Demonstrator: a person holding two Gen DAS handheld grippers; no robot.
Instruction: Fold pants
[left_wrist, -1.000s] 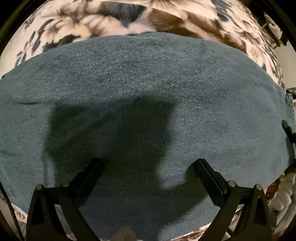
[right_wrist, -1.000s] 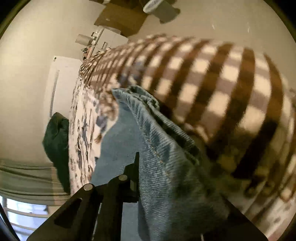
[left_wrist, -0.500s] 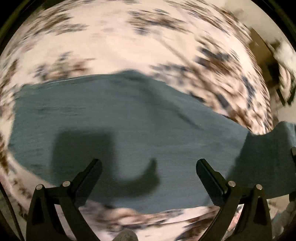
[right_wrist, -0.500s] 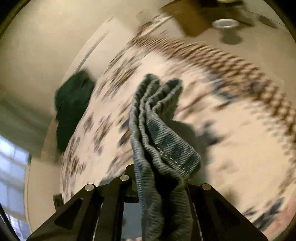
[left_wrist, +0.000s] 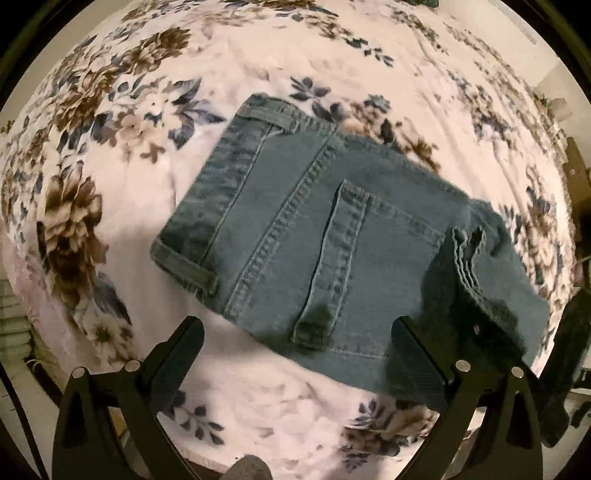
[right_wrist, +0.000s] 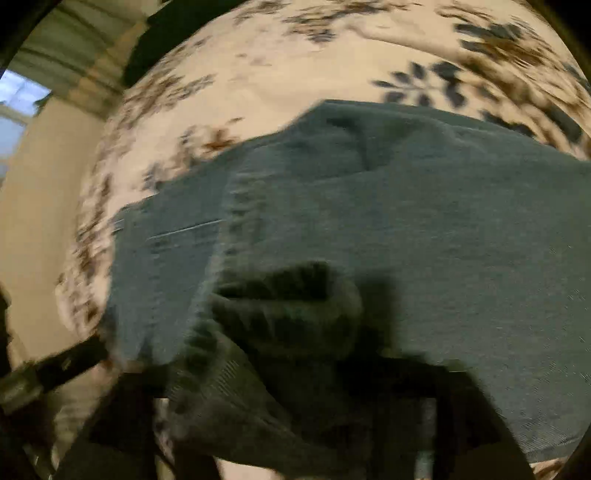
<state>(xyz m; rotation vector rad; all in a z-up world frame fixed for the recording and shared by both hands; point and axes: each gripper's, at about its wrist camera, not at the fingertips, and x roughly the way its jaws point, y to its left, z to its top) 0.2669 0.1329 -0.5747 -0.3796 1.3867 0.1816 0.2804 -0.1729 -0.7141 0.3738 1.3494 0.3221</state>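
Both jaws are standing spread: right gripper (right_wrist: 295, 398) has just been opening, letting the carried hems drop across the pants (left_wrist: 332, 251), which are lying folded on the floral blanket (left_wrist: 258, 48); left gripper (left_wrist: 295, 339) is hovering empty above.

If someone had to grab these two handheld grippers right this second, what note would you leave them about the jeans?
Left gripper: open, empty, hovering over the blue denim jeans.
Right gripper: its jaws have just been opening; the bunched leg end lies between them, apparently released, though the picture is blurred.
Jeans: lying on the cream floral bedspread, waistband and back pocket facing up, leg end brought over on top.
Done: the legs have been folded up onto the seat part.
Left: probably clear the right gripper, flatten the bunched end, square the edges, and perhaps add one more fold.
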